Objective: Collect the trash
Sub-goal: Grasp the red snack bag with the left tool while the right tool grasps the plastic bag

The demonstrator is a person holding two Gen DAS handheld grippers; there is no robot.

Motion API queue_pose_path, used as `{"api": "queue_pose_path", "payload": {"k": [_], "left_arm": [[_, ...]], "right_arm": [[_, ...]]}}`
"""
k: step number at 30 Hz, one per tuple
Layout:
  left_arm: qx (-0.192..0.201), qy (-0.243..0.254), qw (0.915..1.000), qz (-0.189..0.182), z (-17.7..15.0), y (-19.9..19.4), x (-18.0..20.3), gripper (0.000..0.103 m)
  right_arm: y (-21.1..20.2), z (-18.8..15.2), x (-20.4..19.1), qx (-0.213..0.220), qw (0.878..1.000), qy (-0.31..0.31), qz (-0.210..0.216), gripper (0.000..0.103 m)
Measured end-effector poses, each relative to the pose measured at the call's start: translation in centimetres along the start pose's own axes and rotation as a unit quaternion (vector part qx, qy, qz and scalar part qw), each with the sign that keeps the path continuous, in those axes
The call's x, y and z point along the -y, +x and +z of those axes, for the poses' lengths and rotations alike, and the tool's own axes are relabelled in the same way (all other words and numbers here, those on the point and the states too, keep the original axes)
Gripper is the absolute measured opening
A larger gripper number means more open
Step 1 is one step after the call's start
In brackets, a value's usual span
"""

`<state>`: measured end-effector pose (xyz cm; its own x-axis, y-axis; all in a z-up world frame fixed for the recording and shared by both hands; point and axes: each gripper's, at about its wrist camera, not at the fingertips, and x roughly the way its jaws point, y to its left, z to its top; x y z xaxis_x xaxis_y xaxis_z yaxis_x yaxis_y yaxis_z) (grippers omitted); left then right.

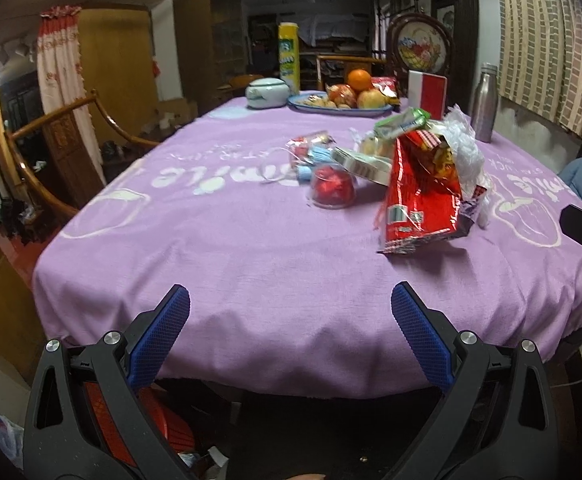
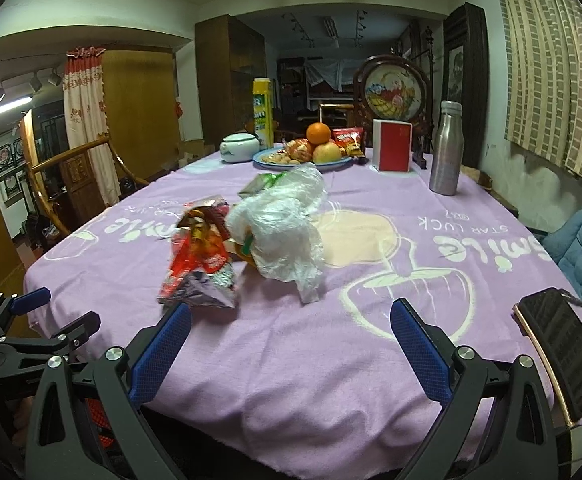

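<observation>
The collecting is judged to be at its start: nothing is held, and the trash is seen lying in a loose heap on the worktop (image 1: 219,248), which is covered by a purple cloth. The heap is made up of a red snack bag (image 1: 423,196), a crumpled clear plastic bag (image 2: 283,224), a small clear cup with red contents (image 1: 333,188) and several smaller wrappers (image 1: 311,150) behind it. Well apart from the heap, at the far end, a fruit plate (image 1: 375,110), a steel bottle (image 2: 446,152), a red box (image 2: 393,145) and a yellow canister (image 1: 289,62) are seen; these are judged not to be trash. A red basket (image 1: 163,428) is glimpsed under the near edge of the worktop, though whether it is the bin cannot be told.

The left tool (image 1: 291,316) is held spread wide over the near edge of the cloth, with nothing between its blue pads and nothing touched. The right tool (image 2: 291,330) is likewise spread wide and empty; the red snack bag lies just beyond its left pad.

A forward reach is called for next, with one tool brought around the crinkled top of the snack bag or a fold of the plastic bag before being closed
</observation>
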<state>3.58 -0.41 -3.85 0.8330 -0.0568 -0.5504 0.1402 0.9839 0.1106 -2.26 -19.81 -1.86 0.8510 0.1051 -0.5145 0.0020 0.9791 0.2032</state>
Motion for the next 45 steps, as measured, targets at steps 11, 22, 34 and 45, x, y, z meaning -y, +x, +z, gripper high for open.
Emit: {"api": "queue_pose_path", "payload": {"k": [11,22,34,45], "left_arm": [[-0.025,0.054,0.9848,-0.163,4.5,4.3,6.2,0.096],[-0.141,-0.022,0.9689,-0.202,6.4,12.8,6.6,0.096],[-0.067,-0.061,0.9723,-0.215,6.7,9.5,2.6,0.069],[-0.069,-0.062,0.9732,-0.211,5.0,9.6,1.6,0.076]], "right_arm": [[1.8,1.4,4.5,0.008,0.999,0.039,-0.018,0.097],[4.8,2.8,6.8,-0.004,0.997,0.078,0.003,0.097],[11.7,6.3,2.9,-0.072,0.992,0.067,0.079,0.097],[14.8,6.1,1.7,-0.111,0.985,0.071,0.107,0.044]]}}
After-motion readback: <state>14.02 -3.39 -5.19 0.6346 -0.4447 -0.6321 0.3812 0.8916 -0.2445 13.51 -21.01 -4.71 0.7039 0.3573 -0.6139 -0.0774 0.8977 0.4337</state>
